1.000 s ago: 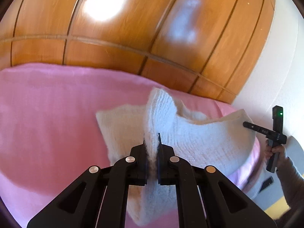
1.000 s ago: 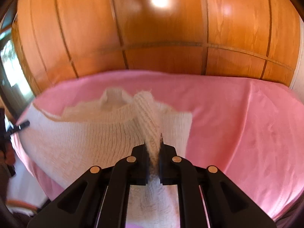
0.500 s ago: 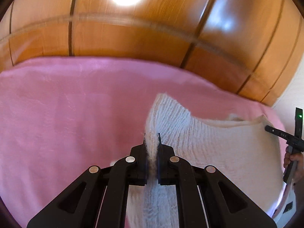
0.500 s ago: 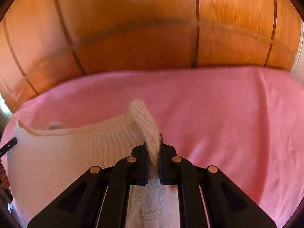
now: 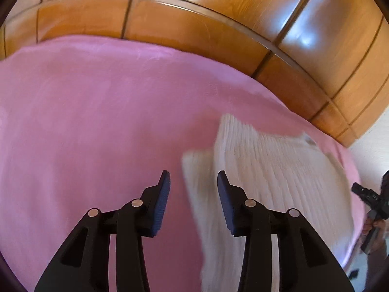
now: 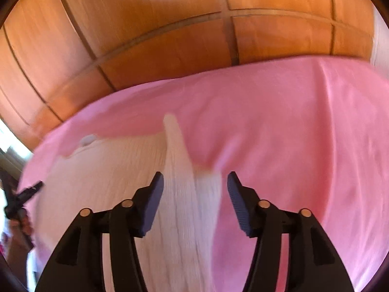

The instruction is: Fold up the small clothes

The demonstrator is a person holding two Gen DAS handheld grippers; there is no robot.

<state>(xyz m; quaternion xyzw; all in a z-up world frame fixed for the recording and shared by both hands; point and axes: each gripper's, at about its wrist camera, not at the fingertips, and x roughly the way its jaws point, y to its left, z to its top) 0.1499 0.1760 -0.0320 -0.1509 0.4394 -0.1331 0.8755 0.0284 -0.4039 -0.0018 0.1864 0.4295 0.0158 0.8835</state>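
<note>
A white knitted garment lies on a pink bedsheet, blurred by motion. In the left wrist view my left gripper is open, with the garment's left edge between and just past its fingers. In the right wrist view the garment spreads to the left, and a raised fold of it runs up between the fingers of my right gripper, which is open. The right gripper also shows at the far right of the left wrist view, and the left one at the far left of the right wrist view.
A glossy wooden panelled headboard rises behind the bed and also fills the top of the right wrist view. The pink sheet extends wide to the right of the garment. A white wall stands at the right.
Both grippers were shut on the garment's pinched edges and have opened, letting it go. The garment has dropped onto the sheet, further toward the headboard than a second ago.
</note>
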